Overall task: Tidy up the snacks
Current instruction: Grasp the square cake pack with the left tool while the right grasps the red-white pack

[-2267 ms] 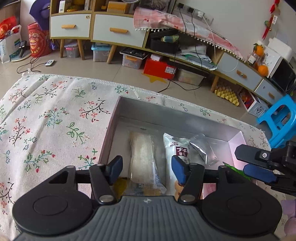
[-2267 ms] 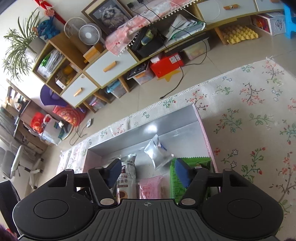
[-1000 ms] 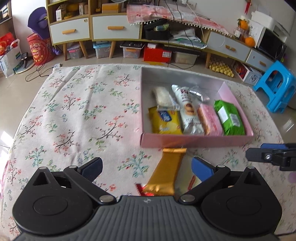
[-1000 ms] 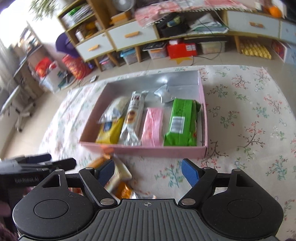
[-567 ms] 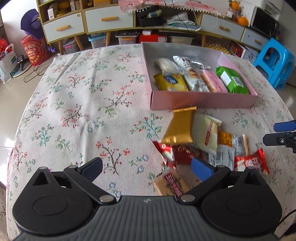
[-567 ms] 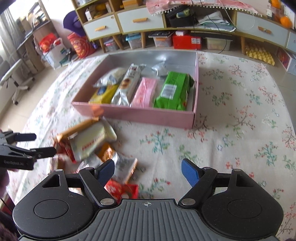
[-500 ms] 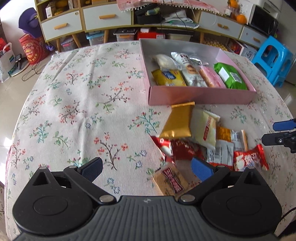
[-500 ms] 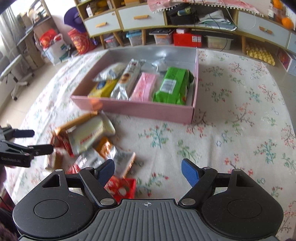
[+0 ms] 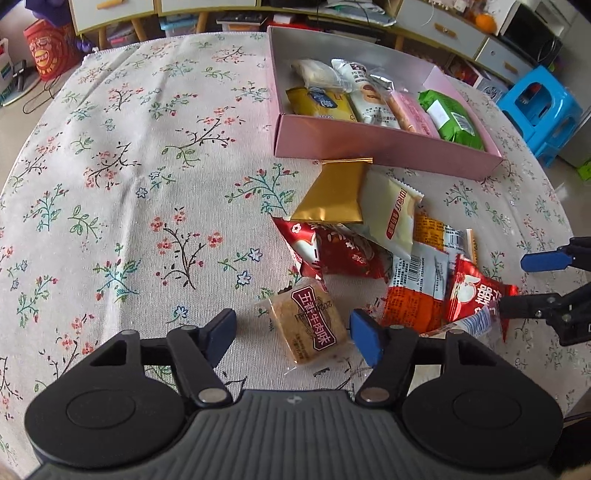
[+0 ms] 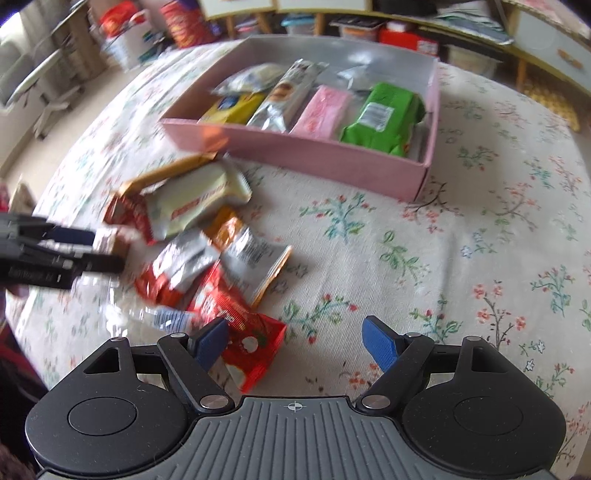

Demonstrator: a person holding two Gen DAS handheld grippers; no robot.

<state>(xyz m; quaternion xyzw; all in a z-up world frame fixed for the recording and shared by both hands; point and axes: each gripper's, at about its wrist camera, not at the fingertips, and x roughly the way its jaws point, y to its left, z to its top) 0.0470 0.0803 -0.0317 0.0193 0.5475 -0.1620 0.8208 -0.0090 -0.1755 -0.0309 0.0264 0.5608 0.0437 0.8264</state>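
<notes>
Both views are lit by soft, even daylight; only faint, short shadows are cast under the snack packets (image 9: 373, 236) and the pink box (image 9: 384, 144). Glare is seen on the gold wrapper (image 9: 334, 195) and on the box's silver lining. The left wrist view is rendered sharply. The right wrist view is smeared by motion blur, strongest at its left. Strong fisheye bending is seen at the edges of both.

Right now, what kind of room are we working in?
Most likely a home living room. A low sideboard with white drawers runs along the wall, a blue plastic stool stands on the tiled floor, and the pink snack box sits on a floral tablecloth.
</notes>
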